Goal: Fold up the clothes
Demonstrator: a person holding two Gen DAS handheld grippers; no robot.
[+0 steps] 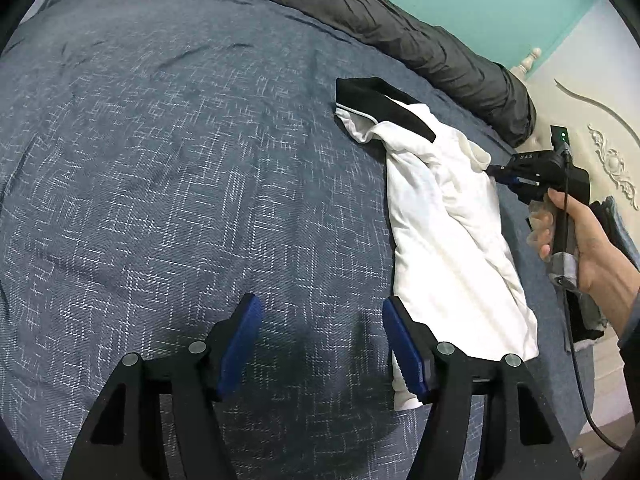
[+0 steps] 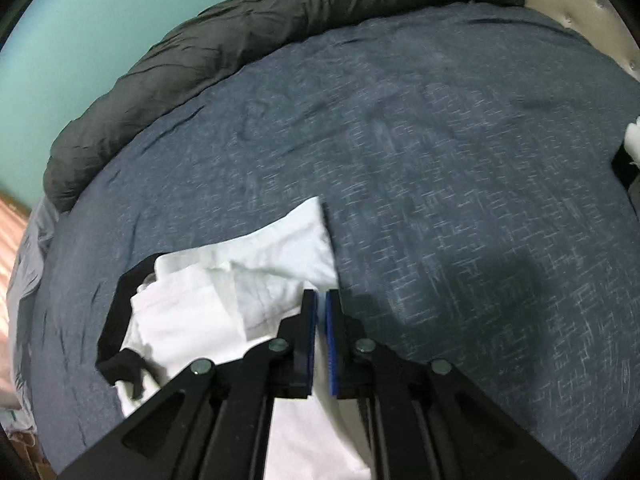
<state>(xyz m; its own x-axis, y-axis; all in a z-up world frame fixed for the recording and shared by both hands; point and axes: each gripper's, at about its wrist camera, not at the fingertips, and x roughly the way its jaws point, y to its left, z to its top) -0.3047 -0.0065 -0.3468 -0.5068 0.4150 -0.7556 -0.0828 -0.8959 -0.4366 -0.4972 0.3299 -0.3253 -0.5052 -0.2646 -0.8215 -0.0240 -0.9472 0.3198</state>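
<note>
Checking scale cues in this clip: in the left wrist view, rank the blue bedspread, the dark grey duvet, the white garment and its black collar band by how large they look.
1. blue bedspread
2. dark grey duvet, though it lies farther off, so its lead over the garment is unsure
3. white garment
4. black collar band

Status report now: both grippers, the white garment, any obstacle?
Left gripper open, empty. Right gripper shut on white garment with black trim, part-folded on blue bedspread. Nothing in the way.
</note>
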